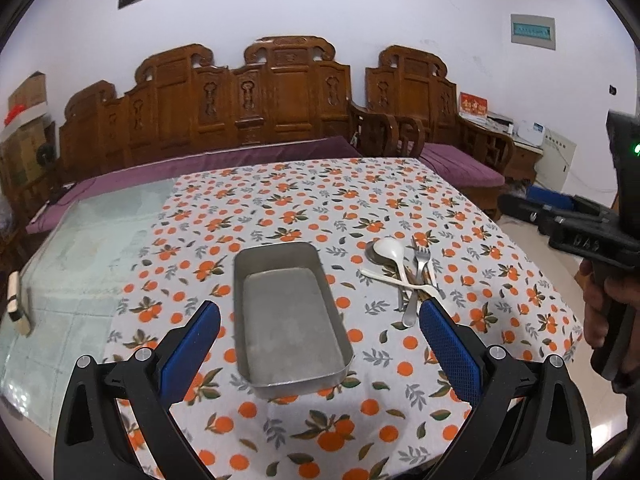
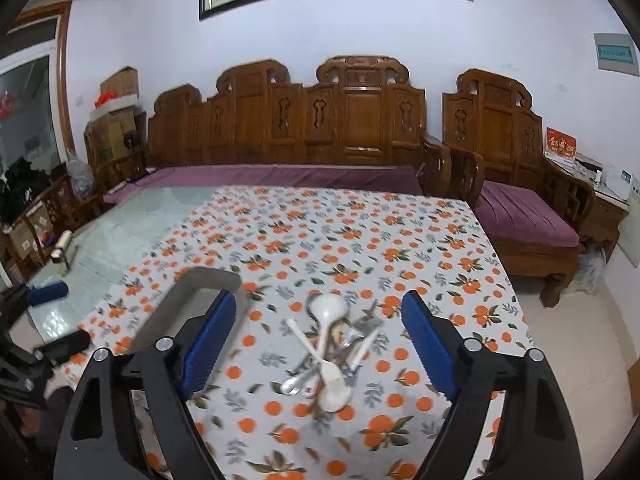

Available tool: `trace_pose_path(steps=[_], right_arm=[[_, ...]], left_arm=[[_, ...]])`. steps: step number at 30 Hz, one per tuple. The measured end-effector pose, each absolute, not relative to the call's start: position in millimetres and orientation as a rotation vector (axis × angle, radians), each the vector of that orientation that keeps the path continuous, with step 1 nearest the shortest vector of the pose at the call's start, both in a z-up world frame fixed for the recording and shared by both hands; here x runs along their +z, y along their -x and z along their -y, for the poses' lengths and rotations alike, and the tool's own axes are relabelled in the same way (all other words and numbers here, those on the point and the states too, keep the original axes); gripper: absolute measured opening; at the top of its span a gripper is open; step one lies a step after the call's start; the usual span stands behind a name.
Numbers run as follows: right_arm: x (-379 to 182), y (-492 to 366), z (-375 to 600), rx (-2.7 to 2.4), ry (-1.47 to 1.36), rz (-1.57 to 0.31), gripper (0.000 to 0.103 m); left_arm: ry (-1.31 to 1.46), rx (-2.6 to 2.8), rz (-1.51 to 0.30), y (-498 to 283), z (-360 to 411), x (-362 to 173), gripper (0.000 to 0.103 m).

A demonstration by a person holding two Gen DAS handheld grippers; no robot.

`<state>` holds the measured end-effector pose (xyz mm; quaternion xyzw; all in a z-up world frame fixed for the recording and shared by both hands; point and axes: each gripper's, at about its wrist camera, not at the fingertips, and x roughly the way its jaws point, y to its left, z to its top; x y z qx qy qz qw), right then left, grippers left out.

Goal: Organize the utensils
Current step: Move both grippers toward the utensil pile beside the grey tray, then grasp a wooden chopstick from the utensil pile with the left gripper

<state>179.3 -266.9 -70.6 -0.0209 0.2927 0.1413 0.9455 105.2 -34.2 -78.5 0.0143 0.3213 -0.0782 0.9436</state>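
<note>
Open tablecloth (image 1: 280,200) stretches all around the metal tray (image 1: 286,312), so there's room to pass on every side. The tray's walls stand up left of the utensil pile (image 2: 328,352), a gap of cloth between them. The pile itself is tangled, pieces crossing. Behind the table, the wooden bench (image 1: 240,112) blocks the far edge.

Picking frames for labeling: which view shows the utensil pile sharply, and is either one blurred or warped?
Left wrist view: utensil pile and metal tray sharp. Right wrist view: pile and tray smeared by motion blur, single pieces hard to separate. Both views: fisheye bending, dark corners, soft even light.
</note>
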Motion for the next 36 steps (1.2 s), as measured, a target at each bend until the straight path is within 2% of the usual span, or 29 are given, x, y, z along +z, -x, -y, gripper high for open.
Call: trace_pose_path(steps=[10, 17, 24, 26, 31, 36], right_arm=[[-141.2, -206.4, 281.9, 0.339, 0.047, -0.749, 0.053], [-183.8, -228.2, 264.2, 0.412, 0.085, -0.825, 0.039], [-220.7, -251.3, 237.3, 0.435, 0.206, -0.908, 0.029], [-226.5, -254.8, 234.7, 0.421, 0.241, -0.923, 0.021], [-224.9, -256.8, 236.9, 0.43, 0.266, -0.917, 0.009], [-217.0, -258.7, 248.2, 0.435, 0.221, -0.912, 0.003]], left_arm=[[-0.031, -0.218, -0.732, -144.3, 59.7, -103.3, 0.097], [-0.026, -0.239, -0.753, -162.2, 71.1, -117.9, 0.097], [-0.035, -0.237, -0.779, -171.4, 74.7, -129.5, 0.097], [-0.03, -0.236, -0.786, -170.8, 74.7, -132.2, 0.097], [-0.015, -0.231, -0.796, -166.6, 75.4, -136.2, 0.096], [0.007, -0.233, -0.806, -164.8, 76.0, -138.5, 0.096]])
